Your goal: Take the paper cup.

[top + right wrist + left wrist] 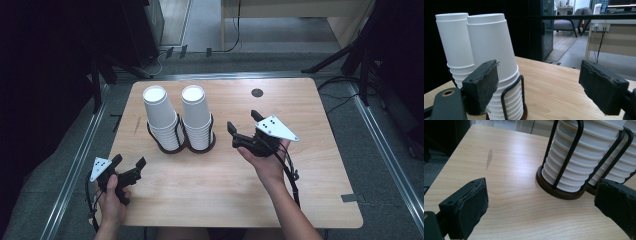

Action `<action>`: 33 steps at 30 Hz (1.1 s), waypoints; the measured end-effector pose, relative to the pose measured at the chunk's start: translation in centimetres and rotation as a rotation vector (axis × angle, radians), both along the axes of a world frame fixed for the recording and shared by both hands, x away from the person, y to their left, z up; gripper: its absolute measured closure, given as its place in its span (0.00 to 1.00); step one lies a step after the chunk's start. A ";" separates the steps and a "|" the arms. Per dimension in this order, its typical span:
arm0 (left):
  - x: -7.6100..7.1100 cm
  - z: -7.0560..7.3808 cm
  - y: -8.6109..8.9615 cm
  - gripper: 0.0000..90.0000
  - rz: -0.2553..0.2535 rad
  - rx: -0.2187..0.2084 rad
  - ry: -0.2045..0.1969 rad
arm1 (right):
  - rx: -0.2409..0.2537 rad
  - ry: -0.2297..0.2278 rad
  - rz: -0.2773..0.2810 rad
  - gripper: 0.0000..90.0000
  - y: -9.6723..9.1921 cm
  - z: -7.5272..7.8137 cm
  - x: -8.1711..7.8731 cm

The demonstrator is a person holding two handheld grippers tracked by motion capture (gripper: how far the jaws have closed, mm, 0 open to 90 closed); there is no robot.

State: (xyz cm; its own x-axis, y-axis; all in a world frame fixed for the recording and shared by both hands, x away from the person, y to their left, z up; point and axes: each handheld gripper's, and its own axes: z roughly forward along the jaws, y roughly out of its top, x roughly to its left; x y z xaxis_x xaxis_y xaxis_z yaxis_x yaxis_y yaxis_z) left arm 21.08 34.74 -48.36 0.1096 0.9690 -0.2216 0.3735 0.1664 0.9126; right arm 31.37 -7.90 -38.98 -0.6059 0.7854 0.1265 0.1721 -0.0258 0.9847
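Two grippers, L to R: left gripper [131, 164] parked w/ jaws apart, empty, near the table [310, 165] front corner; two cup stacks [161, 116] upside down in a wire holder [182, 146] at center-back, kept upright for picking; right gripper [243, 124] jaws apart, empty, aimed at the stacks.

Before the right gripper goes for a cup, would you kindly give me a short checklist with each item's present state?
1. Right gripper jaws open with nothing between them: ok.
2. Left gripper open and apart from the cups: ok.
3. Both cup stacks, left stack and right stack, seated upside down in the black wire holder: ok.
4. Right gripper lined up on the right stack: not ok, it sits off to the side.
5. Top cup loose enough to lift alone: cannot tell.
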 end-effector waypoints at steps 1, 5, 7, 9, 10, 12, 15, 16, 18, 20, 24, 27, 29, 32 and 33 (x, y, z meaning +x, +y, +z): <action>0.0 0.0 0.0 0.00 0.000 -0.001 0.000 | 0.000 -0.001 0.002 0.19 0.2 0.1 0.1; 0.0 0.0 -0.1 0.00 -0.004 0.000 0.000 | 0.006 -0.006 0.015 0.20 1.2 0.3 0.4; 0.0 0.0 -0.1 0.00 -0.006 0.003 0.001 | 0.010 -0.009 0.023 0.20 1.7 0.4 0.6; 0.0 0.0 -0.1 0.00 -0.007 0.003 0.001 | 0.009 -0.022 0.029 0.23 2.2 0.6 0.8; 0.0 0.0 -0.1 0.00 -0.006 0.001 0.002 | 0.013 -0.022 0.031 0.23 2.4 0.7 0.9; 0.0 0.0 -0.1 0.00 -0.006 -0.001 0.001 | 0.010 -0.030 0.036 0.24 2.9 0.8 1.2; 0.0 0.1 -0.1 0.00 -0.006 -0.002 0.001 | 0.007 -0.028 0.050 0.24 3.6 1.0 1.5; 0.0 0.1 -0.1 0.00 -0.006 -0.003 0.001 | 0.009 -0.032 0.050 0.24 3.9 1.1 1.6; 0.0 0.0 -0.1 0.00 -0.008 -0.003 0.000 | 0.006 -0.037 0.056 0.24 4.4 1.3 1.8; 0.0 0.0 -0.2 0.00 -0.010 -0.001 -0.001 | 0.007 -0.041 0.065 0.24 4.9 1.6 1.9; 0.0 0.0 -0.1 0.00 -0.011 -0.002 0.002 | 0.006 -0.045 0.085 0.24 5.9 1.9 2.2; 0.0 0.0 -0.1 0.00 -0.011 -0.005 0.001 | 0.007 -0.042 0.094 0.24 6.6 2.2 2.5; -0.1 0.1 -0.1 0.00 -0.013 -0.002 0.004 | 0.004 -0.044 0.098 0.24 7.1 2.3 2.7; -0.1 0.1 -0.1 0.00 -0.013 -0.003 0.004 | 0.005 -0.043 0.106 0.24 7.8 2.4 3.0; -0.1 0.1 -0.1 0.00 -0.014 -0.005 0.004 | 0.007 -0.041 0.110 0.24 8.1 2.5 3.1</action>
